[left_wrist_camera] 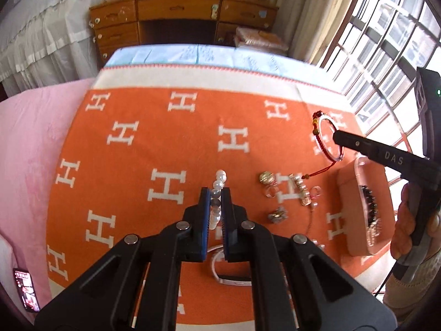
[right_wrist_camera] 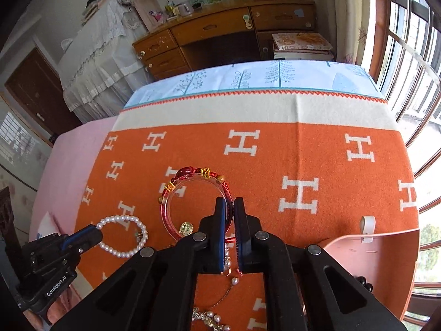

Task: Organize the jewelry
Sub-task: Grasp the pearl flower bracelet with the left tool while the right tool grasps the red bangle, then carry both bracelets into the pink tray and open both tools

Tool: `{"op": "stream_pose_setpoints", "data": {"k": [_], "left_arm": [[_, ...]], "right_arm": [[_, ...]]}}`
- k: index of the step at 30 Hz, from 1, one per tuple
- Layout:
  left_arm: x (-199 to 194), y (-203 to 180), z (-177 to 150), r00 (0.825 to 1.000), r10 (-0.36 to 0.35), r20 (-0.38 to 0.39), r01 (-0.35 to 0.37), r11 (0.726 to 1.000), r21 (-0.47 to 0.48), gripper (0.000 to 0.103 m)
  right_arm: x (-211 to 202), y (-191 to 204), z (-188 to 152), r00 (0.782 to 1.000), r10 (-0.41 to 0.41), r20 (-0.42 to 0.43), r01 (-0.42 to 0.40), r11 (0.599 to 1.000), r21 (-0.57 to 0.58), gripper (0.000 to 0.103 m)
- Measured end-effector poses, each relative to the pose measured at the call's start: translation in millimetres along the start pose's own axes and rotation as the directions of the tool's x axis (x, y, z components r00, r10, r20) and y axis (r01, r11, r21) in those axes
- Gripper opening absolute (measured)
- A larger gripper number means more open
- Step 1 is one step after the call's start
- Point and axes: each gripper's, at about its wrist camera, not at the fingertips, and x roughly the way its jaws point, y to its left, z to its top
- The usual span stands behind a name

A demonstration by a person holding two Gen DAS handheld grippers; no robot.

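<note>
The left gripper (left_wrist_camera: 217,193) has its fingers pinching a pearl bracelet (right_wrist_camera: 122,235), a loop of round white beads lifted just above the orange blanket (left_wrist_camera: 137,151). It looks light and limp, and its smooth beads are likely to slip, so a grip across the strand suits it. The right gripper (right_wrist_camera: 230,207) pinches the rim of a clear bangle (right_wrist_camera: 193,201) wrapped with red cord and gold charms; it seems stiff and possibly brittle. The pink jewelry box (right_wrist_camera: 372,251) sits open right of the bangle.

Home bedroom, blanket-covered bed (right_wrist_camera: 275,115), wooden desk (right_wrist_camera: 220,35), barred window (left_wrist_camera: 386,41)
</note>
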Motion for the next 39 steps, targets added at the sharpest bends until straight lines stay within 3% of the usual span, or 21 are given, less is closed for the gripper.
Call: {"op": "stream_pose_setpoints", "data": {"k": [10, 20, 29, 35, 39], "left_arm": [[-74, -71, 7, 0.988, -0.094, 0.125, 0.078, 0.988, 0.131, 0.005], [-83, -186, 9, 0.965, -0.233, 0.117, 0.187, 0.931, 0.314, 0.005], [-41, -273, -1, 0.956, -0.288, 0.055, 0.241, 0.878, 0.413, 0.005], [5, -288, -11, 0.965, -0.261, 0.013, 0.231, 0.877, 0.421, 0.005], [22, -282, -16, 0.974, -0.225, 0.007, 0.201, 0.886, 0.417, 0.006]], "right_arm": [[-110, -31, -43, 0.986, 0.071, 0.152, -0.080, 0.995, 0.057, 0.006], [-192, -113, -108, 0.968, -0.002, 0.250, -0.046, 0.982, 0.185, 0.006], [-201, -172, -175, 0.975, -0.055, 0.217, -0.007, 0.961, 0.276, 0.006], [-185, -176, -203, 0.984, -0.062, 0.169, 0.017, 0.967, 0.255, 0.006], [-166, -167, -204, 0.990, -0.059, 0.125, 0.029, 0.973, 0.228, 0.006]]}}
